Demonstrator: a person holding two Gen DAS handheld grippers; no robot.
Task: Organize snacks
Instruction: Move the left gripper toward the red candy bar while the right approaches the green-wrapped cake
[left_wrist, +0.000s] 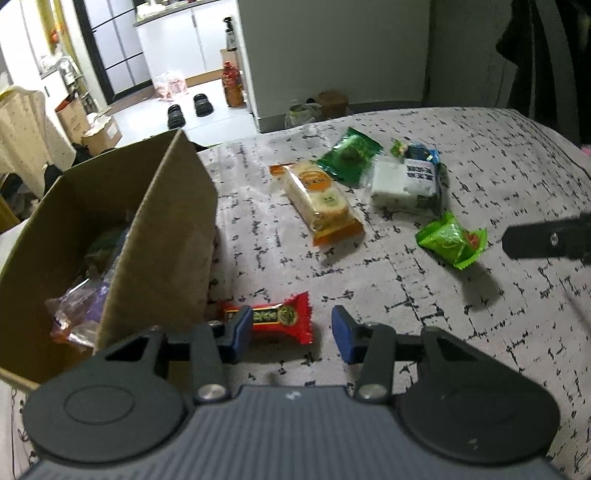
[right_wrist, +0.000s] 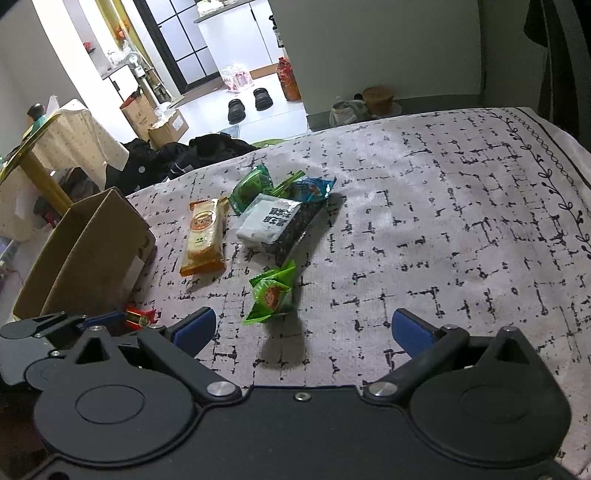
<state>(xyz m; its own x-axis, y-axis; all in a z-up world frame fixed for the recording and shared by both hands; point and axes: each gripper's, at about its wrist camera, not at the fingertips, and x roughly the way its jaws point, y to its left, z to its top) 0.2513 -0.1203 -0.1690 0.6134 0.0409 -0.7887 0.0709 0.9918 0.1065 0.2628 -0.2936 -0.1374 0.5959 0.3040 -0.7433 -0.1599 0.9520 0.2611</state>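
Note:
A cardboard box (left_wrist: 162, 236) stands at the left on the patterned cloth, with several snack packs inside. My left gripper (left_wrist: 291, 330) is open, its jaws on either side of a red snack pack (left_wrist: 280, 319) lying beside the box. My right gripper (right_wrist: 303, 330) is open and empty, just short of a light green snack pack (right_wrist: 271, 295). Farther off lie an orange biscuit pack (left_wrist: 321, 201), a dark green pack (left_wrist: 349, 155), a white and black pack (left_wrist: 406, 181) and a blue pack (right_wrist: 312, 188). The box (right_wrist: 92, 254) and the red pack (right_wrist: 138, 318) also show in the right wrist view.
The cloth (right_wrist: 443, 221) covers a table whose far edge drops to a room floor with shoes (right_wrist: 249, 103), bottles and cartons. My right gripper's finger (left_wrist: 546, 240) shows at the right edge of the left wrist view.

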